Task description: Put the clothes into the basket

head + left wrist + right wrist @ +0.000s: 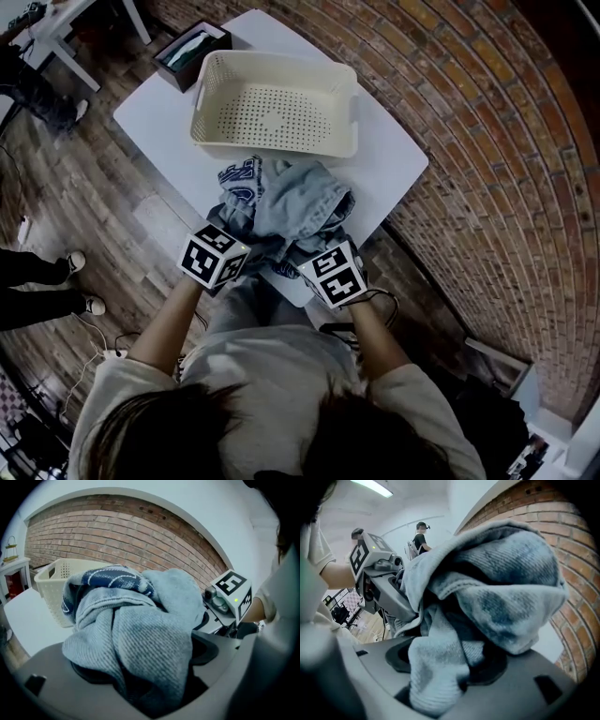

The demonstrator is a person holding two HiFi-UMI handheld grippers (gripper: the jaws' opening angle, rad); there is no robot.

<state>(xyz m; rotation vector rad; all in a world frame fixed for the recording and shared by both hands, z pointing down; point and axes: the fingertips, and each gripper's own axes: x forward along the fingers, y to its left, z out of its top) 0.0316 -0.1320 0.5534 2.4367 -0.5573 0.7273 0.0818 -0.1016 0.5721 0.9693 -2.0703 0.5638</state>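
Note:
A bundle of pale blue-grey clothes (295, 206) with a dark blue patterned piece (242, 178) is bunched at the near edge of the white table (394, 159). My left gripper (231, 246) is shut on its left side; in the left gripper view the cloth (136, 630) fills the jaws. My right gripper (317, 255) is shut on the right side, and folds of the clothes (487, 597) drape over its jaws. The empty cream perforated basket (277, 103) stands just beyond the bundle. Both pairs of fingertips are hidden by fabric.
A dark open box (192, 52) sits at the table's far left corner. Brick paving (506, 141) runs along the right, wooden floor (94, 187) along the left. A bystander's shoes (84, 281) are at left; another person (421, 534) stands farther off.

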